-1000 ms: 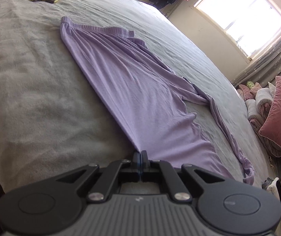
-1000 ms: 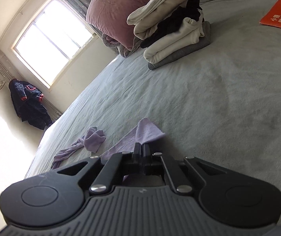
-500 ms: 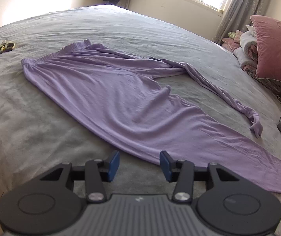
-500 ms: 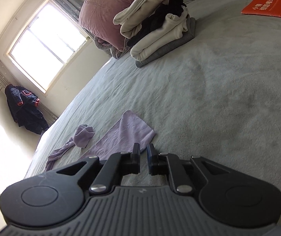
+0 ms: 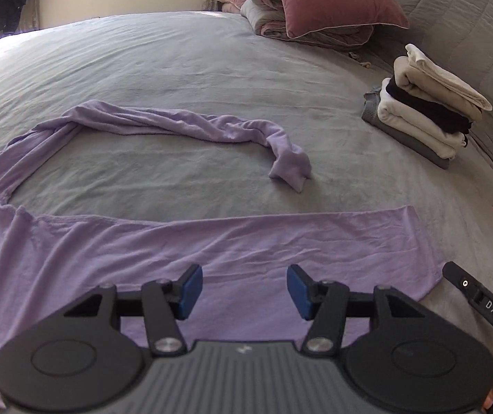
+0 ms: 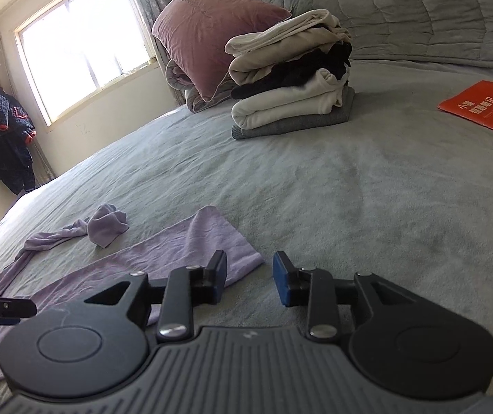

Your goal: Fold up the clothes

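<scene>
lying spread across the grey bed [image 5: 212,55], the purple trousers [image 5: 246,245] are running crosswise to both claws: the near leg is stretching flat from left to right, its cuff end toward the right, while the far leg [image 5: 184,122] is curling away, twisted and bunched at its end. the left gripper [image 5: 243,289] is hovering wide over the middle of the near leg, holding nothing. the right gripper [image 6: 250,277] is also gaping wide and carrying nothing, sitting just beside the cuff corner [image 6: 212,234]. judging by this, the right is nearer the cuff, the left nearer the mid-leg; the crumpled far leg is looking unstraightened.
</scene>
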`<move>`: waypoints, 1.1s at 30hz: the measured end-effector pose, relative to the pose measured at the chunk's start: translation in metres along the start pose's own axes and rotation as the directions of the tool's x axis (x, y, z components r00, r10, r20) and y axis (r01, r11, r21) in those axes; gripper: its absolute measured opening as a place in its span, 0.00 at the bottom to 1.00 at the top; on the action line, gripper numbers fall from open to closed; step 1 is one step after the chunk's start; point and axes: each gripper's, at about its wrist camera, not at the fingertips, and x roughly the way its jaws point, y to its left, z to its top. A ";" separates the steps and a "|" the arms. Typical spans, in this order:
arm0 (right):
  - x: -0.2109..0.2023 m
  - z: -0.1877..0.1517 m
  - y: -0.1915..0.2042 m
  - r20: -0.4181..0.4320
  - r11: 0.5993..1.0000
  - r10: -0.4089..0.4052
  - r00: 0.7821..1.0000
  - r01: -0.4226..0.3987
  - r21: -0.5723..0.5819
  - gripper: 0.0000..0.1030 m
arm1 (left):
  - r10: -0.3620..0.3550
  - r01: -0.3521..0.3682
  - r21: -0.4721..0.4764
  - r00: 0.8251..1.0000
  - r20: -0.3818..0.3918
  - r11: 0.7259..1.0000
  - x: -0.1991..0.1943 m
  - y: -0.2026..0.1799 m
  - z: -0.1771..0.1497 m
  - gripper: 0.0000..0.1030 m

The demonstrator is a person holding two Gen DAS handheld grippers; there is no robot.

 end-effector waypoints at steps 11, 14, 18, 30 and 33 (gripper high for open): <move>0.014 -0.001 0.016 -0.021 0.990 -0.081 0.996 0.078 -0.120 0.34 | -0.177 0.183 0.225 0.983 -0.047 0.957 0.077 -0.076 0.040 0.53; 0.019 0.001 0.020 -0.035 0.986 -0.090 0.995 0.084 -0.146 0.35 | -0.249 0.255 0.217 0.967 -0.054 0.942 0.086 -0.085 0.045 0.53; 0.022 0.000 0.025 -0.037 0.980 -0.101 0.994 0.092 -0.179 0.36 | -0.348 0.358 0.196 0.934 -0.084 0.913 0.092 -0.095 0.048 0.42; 0.001 -0.004 0.023 0.004 0.988 -0.089 0.996 0.089 -0.128 0.01 | -0.482 0.488 0.161 0.873 -0.080 0.858 0.086 -0.117 0.030 0.02; -0.017 -0.007 0.017 0.033 0.988 -0.108 0.994 0.111 -0.110 0.01 | -0.514 0.515 0.172 0.856 -0.054 0.840 0.079 -0.124 0.023 0.02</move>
